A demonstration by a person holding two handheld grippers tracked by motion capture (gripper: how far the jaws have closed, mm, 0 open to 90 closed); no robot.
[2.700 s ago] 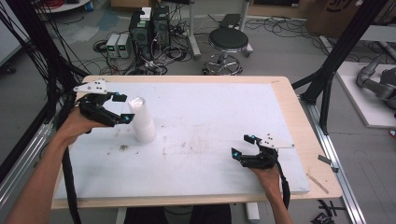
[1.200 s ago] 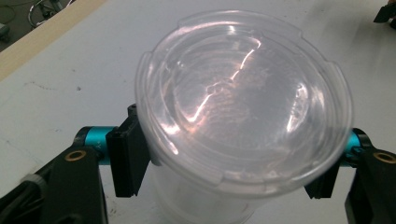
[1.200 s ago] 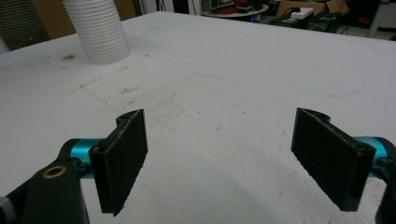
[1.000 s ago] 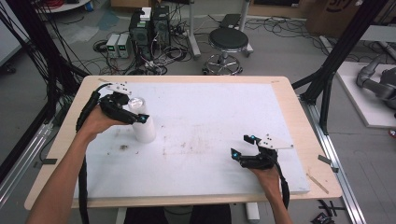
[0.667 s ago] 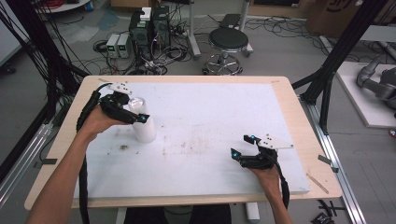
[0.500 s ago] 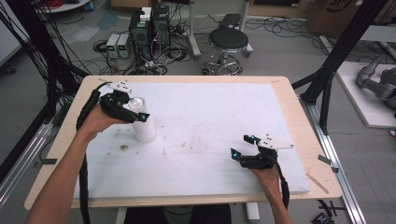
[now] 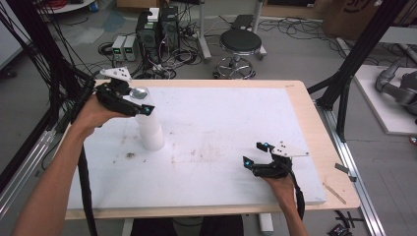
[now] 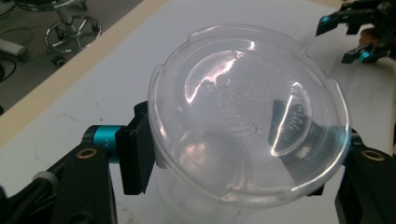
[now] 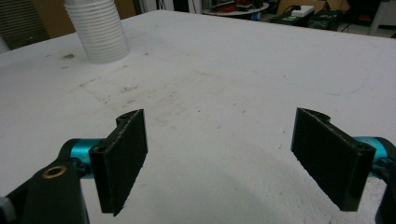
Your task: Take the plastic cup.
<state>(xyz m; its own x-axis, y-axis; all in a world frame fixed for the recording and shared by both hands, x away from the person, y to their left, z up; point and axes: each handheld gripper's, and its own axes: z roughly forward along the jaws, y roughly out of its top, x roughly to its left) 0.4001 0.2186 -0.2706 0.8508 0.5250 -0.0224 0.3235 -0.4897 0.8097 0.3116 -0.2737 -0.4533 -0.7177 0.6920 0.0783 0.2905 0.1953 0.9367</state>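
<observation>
My left hand-held gripper [image 8: 243, 163] pinches a clear cup [image 8: 250, 116], apparently atop the white cup stack [image 7: 149, 130]; my right hand-held gripper [image 9: 233, 163] rests spread on the worktop [image 7: 221, 123].

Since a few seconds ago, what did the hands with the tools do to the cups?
The left tool moved from beside the stack of white cups up to its top, and its jaws now sit on either side of the clear cup there. Whether they squeeze it is hard to tell. The stack stayed where it was. The right tool stayed open, low over the white table near the front right.
</observation>
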